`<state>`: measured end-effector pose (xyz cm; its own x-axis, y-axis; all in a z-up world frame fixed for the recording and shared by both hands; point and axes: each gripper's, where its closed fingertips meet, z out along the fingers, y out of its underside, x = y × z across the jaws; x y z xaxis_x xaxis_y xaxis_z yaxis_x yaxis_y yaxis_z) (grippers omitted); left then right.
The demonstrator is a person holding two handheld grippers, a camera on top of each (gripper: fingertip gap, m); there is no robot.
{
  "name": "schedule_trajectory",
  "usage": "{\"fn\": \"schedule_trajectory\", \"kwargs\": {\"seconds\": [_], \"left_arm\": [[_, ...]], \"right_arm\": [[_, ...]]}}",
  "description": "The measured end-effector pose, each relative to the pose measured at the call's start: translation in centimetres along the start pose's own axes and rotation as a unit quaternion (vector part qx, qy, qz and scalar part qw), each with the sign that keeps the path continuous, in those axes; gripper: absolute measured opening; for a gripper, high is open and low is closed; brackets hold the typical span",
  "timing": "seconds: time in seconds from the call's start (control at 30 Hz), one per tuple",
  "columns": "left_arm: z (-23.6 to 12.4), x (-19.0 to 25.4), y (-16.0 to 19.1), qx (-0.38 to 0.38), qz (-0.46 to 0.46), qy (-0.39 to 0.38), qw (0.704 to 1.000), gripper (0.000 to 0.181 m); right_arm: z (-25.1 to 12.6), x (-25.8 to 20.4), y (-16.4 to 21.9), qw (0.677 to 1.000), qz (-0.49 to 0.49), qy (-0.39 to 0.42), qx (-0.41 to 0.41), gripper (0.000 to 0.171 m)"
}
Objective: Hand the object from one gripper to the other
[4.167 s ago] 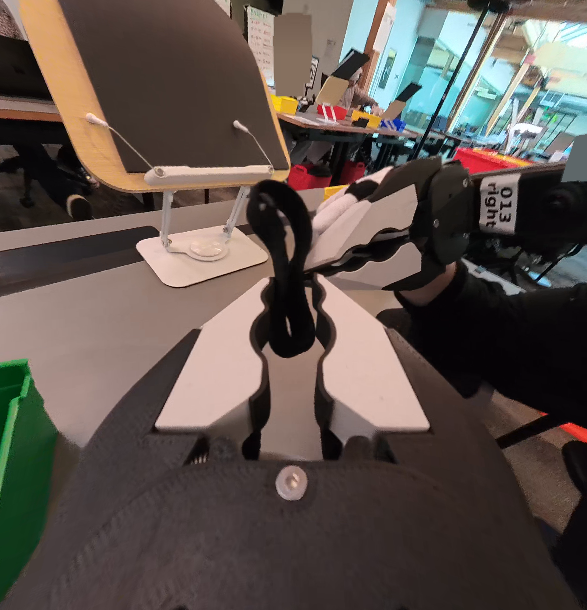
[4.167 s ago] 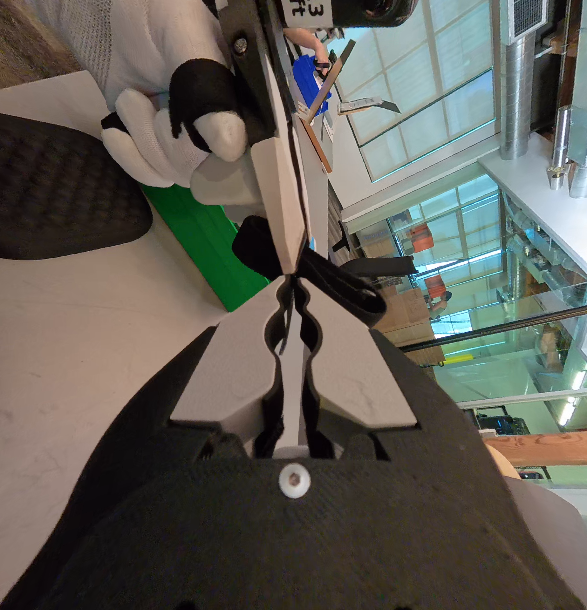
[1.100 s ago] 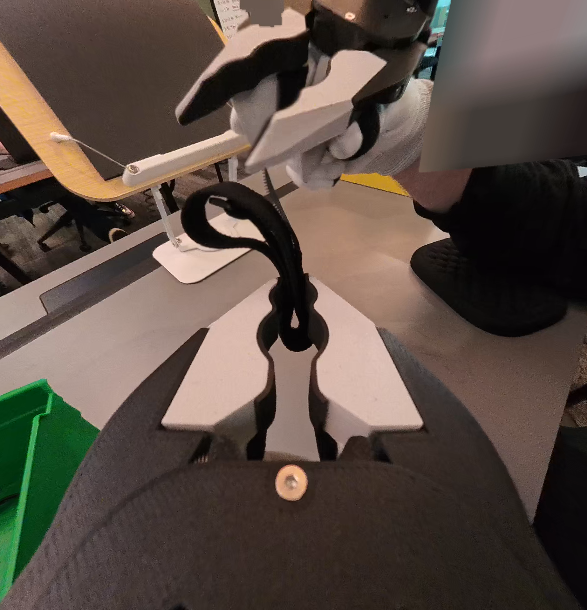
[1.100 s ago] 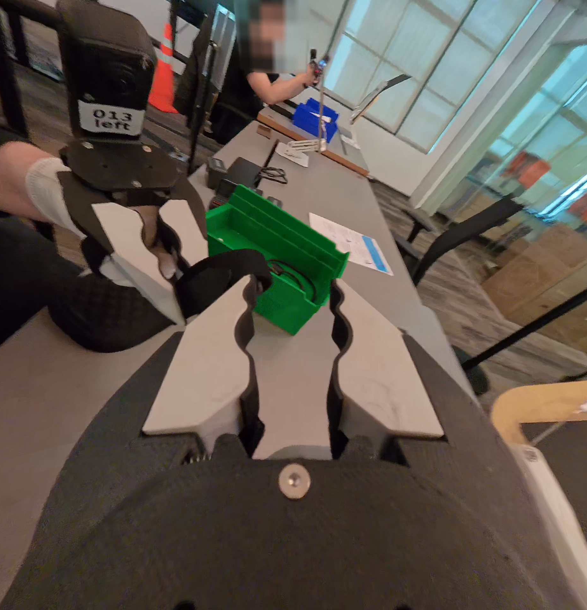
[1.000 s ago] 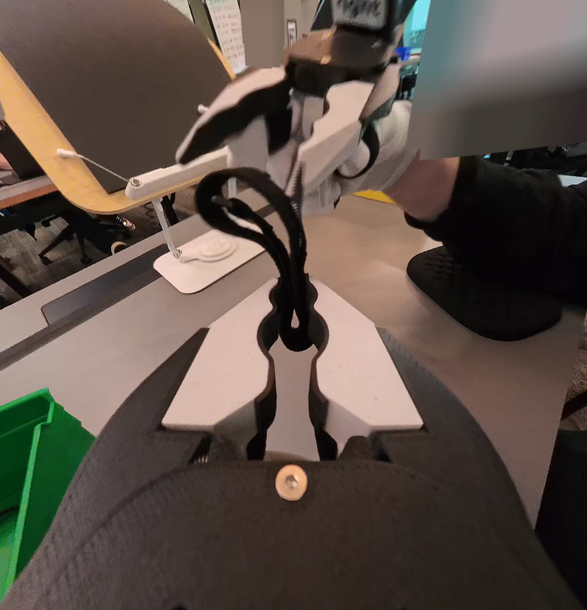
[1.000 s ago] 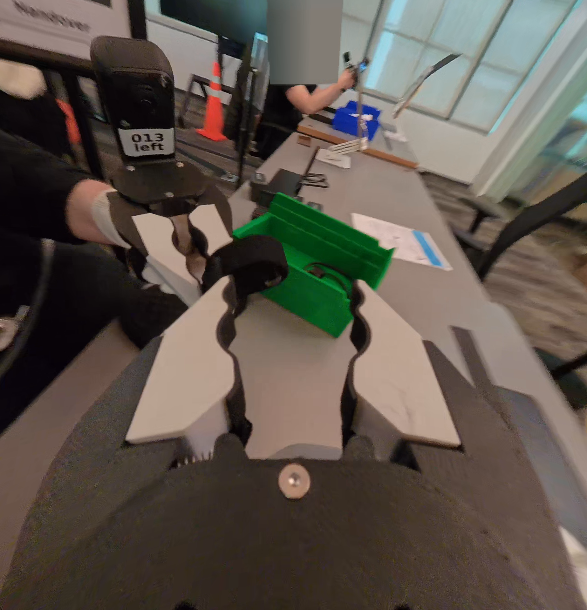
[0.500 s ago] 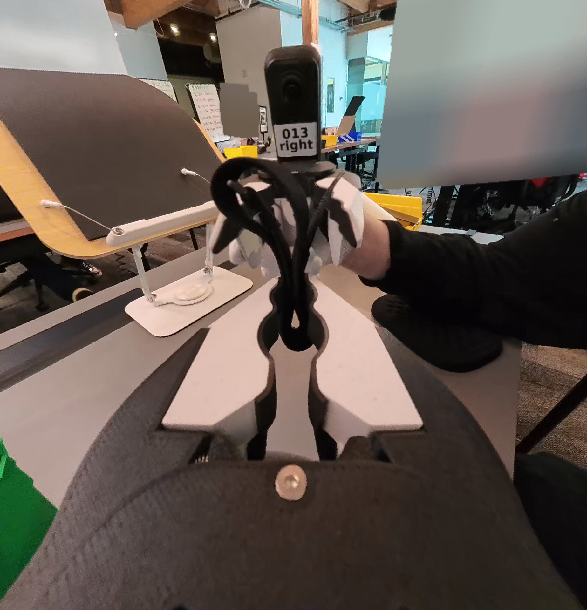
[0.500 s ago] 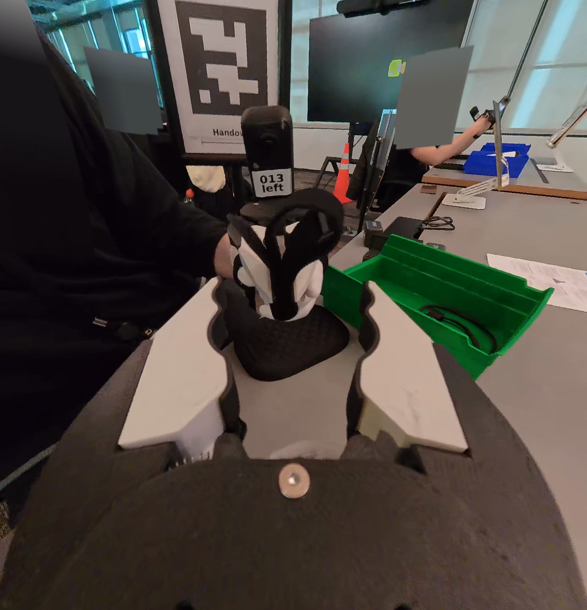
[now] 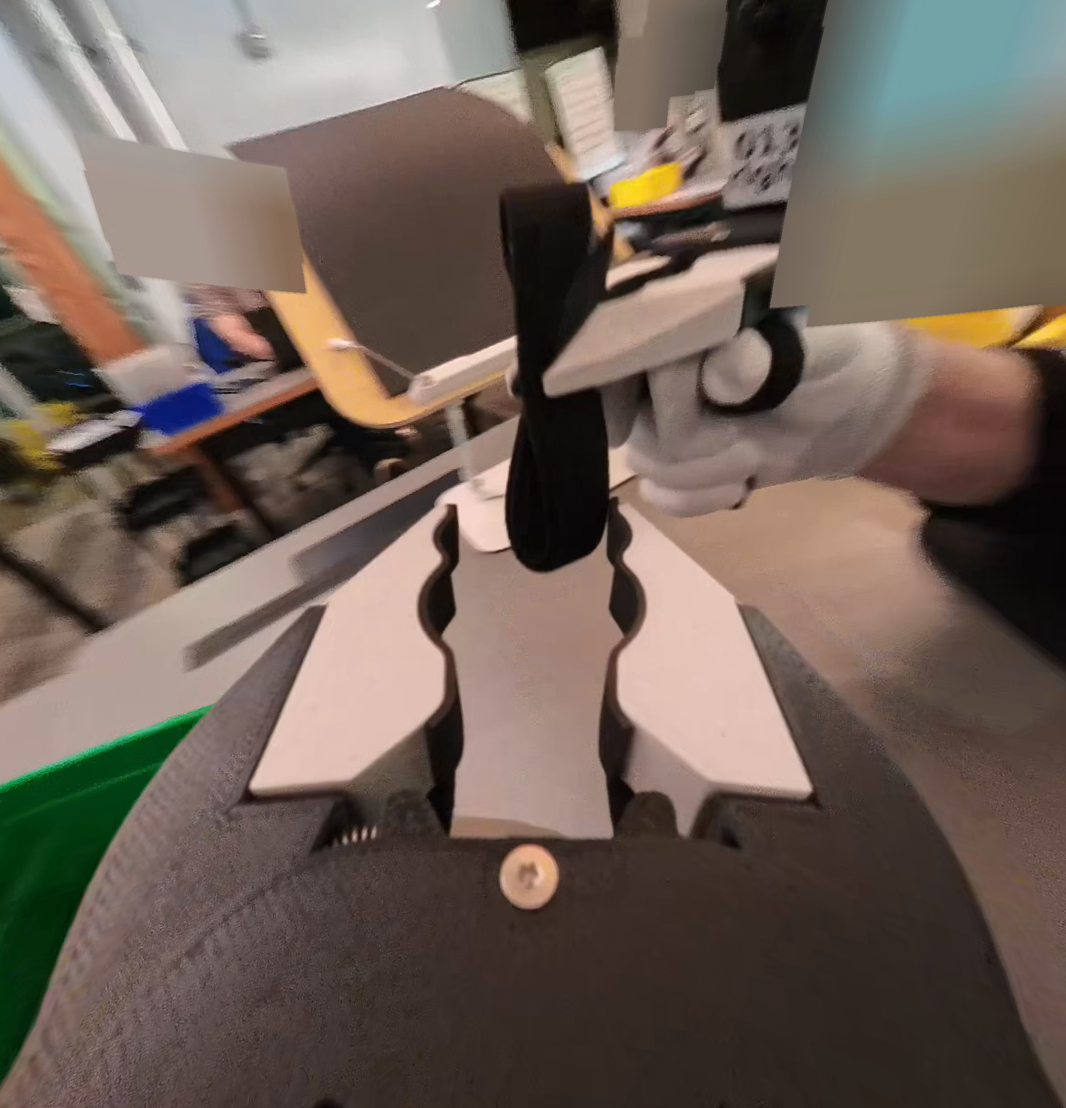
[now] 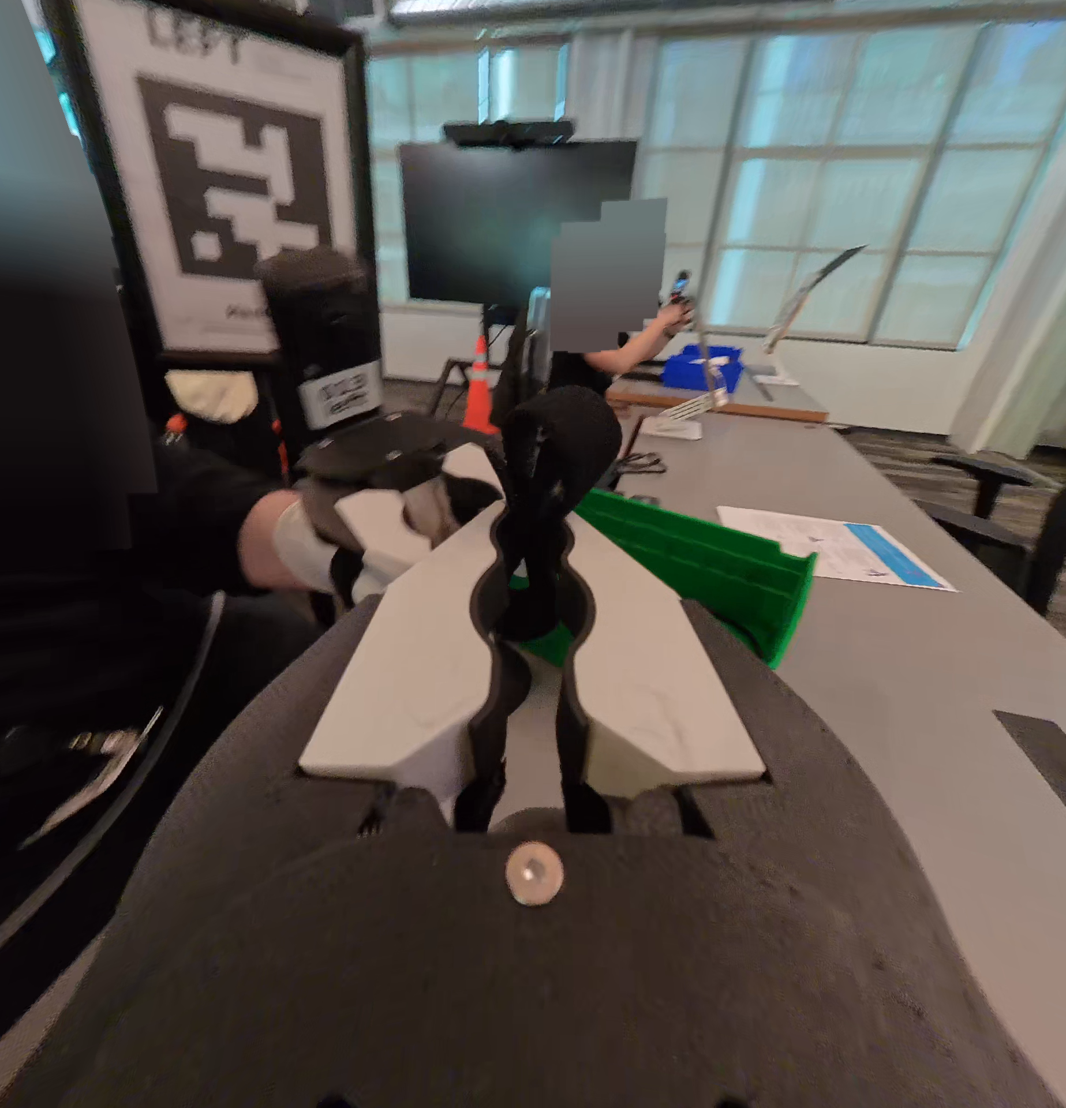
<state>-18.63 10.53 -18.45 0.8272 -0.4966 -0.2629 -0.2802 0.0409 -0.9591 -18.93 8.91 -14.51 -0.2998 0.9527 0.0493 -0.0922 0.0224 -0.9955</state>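
While the left gripper (image 9: 530,527) stood with its 2 flat, pale fingers spread wide and nothing between them, the right gripper (image 10: 533,539) was clamped on the strap (image 10: 548,479), a loop of soft black webbing. Seen from the right wrist, the strap ran through the scalloped black pads lining the fingers, its folded upper loop rising above the tips and a short end curling down into the rounded hollow between the pads. Seen from the left wrist, the right gripper (image 9: 554,372) reached in from the right, held by a hand (image 9: 776,419) in a white knit glove, and the strap (image 9: 554,419) hung as a long, narrow, doubled band whose rounded lower end dangled just above the gap of the open left fingers, apart from them as far as the motion blur allowed. Both gripper bodies were matte black with a fine ribbed, printed texture. A smooth grey table (image 10: 878,689) lay beneath, with a ribbed green plastic bin (image 10: 698,557) on it behind the right gripper and a printed sheet (image 10: 830,545) beyond the bin.
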Motion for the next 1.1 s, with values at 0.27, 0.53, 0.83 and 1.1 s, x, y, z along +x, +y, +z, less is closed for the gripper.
{"fn": "schedule_trajectory", "kwargs": {"seconds": [0.27,0.53,0.83,1.1], "left_arm": [[1.1,-2.1,-0.4,-0.084,0.208,-0.178,0.958,0.047],[1.0,-3.0,-0.5,-0.100,0.244,-0.223,0.938,0.020],[0.9,0.7,-1.0,-0.025,0.053,-0.005,0.998,0.015],[0.0,3.7,-1.0,0.017,-0.093,0.168,0.981,0.016]], "right_arm": [[0.7,2.1,-0.2,0.994,0.038,0.086,0.049,0.006],[1.0,2.3,-0.2,0.991,0.028,0.118,0.057,0.012],[1.0,0.3,-0.3,0.998,0.000,0.027,0.063,0.060],[0.9,-2.5,0.4,0.996,0.001,-0.070,0.046,0.054]]}}
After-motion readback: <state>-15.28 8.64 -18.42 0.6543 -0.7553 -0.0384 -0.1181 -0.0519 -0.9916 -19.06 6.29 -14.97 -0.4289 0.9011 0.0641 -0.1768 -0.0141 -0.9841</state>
